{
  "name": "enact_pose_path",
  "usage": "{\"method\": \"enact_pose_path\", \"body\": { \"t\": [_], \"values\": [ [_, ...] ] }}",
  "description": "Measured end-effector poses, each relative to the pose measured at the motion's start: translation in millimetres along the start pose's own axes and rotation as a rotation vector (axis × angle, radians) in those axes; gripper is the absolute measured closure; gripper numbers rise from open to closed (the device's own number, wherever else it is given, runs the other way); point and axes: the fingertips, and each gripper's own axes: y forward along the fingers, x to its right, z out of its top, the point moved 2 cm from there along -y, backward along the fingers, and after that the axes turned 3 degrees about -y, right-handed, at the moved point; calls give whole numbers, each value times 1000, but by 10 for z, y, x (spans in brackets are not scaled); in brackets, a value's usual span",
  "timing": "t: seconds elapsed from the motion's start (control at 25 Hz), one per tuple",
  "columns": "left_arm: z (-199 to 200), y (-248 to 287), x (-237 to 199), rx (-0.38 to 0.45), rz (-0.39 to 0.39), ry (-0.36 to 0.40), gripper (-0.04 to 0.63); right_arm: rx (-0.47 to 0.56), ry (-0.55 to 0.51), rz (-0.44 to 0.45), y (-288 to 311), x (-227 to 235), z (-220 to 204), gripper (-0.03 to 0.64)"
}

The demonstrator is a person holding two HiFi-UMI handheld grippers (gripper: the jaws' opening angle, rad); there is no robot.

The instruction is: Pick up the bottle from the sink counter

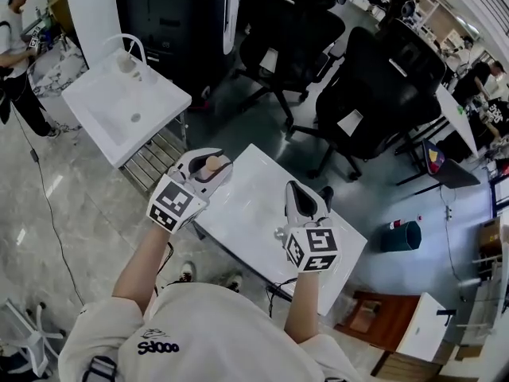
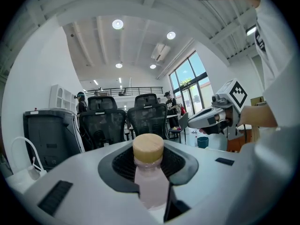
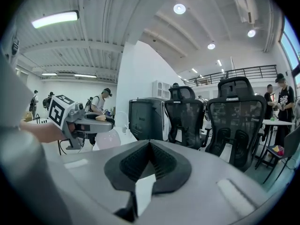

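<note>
A small bottle (image 1: pixel 211 164) of pale pink liquid with a wood-coloured cap (image 2: pixel 148 148) stands upright between the jaws of my left gripper (image 1: pixel 205 172). The jaws are shut on its body (image 2: pixel 153 187), and it is held in the air over the left end of a white table (image 1: pixel 254 213). The white sink counter (image 1: pixel 94 94) lies further left and behind. My right gripper (image 1: pixel 300 204) hovers over the table's right part, its jaws shut with nothing between them (image 3: pixel 149 146). Each gripper shows in the other's view, the right one (image 2: pixel 208 118) and the left one (image 3: pixel 77 122).
The sink has a curved tap (image 1: pixel 132 48) at its far edge and a metal rack (image 1: pixel 155 159) beside it. Black office chairs (image 1: pixel 374 94) stand behind the table. A teal bin (image 1: pixel 407 235) sits on the floor at right. A person (image 1: pixel 16 46) stands at far left.
</note>
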Motion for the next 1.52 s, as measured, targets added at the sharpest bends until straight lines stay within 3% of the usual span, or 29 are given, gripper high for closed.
{"method": "enact_pose_path", "body": {
  "t": [0.88,1.52],
  "values": [
    [499,-354,-38,75,45,18,482,52,-139,50,-72,-242,395,606],
    [427,-402,47,64,42,7,482,27,-148,49,-140,-274,316,607]
  ]
}}
